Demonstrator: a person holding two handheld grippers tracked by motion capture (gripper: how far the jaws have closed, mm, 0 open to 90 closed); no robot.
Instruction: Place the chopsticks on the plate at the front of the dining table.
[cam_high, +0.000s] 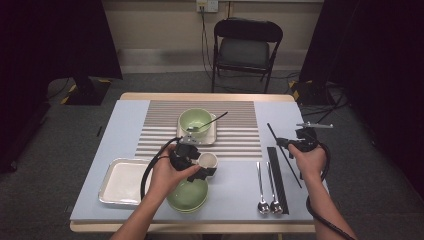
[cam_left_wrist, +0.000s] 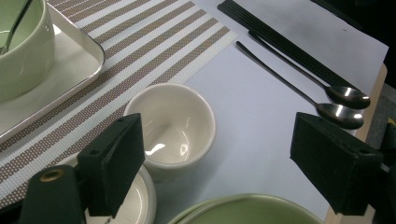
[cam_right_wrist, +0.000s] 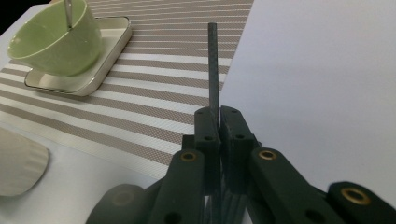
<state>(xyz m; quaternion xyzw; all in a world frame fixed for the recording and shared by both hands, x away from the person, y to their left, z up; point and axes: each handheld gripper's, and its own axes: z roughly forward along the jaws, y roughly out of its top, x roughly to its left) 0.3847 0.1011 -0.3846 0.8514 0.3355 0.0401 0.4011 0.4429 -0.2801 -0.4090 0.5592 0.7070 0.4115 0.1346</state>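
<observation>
Table (cam_high: 235, 192) under pale sheet, striped mat (cam_high: 240, 125); left tongs (cam_left_wrist: 219, 158) wide, right tongs (cam_right_wrist: 218, 116) clamping black chopstick (cam_right_wrist: 213, 65).

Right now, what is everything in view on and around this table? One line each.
Green ceramic bowl: one, on small cream square tray, utensil inside.
Cream cup: one, mat's near edge.
Green bowls, stacked: near edge.
Steel rectangular tray: one, near left.
Steel spoons: two, near right.
Black chopstick: one, held.
Black strip: beside spoons.
Striped mat: centre.
Black folding chair: behind.
Left gripper: open by cup.
Right gripper: shut on chopstick.
</observation>
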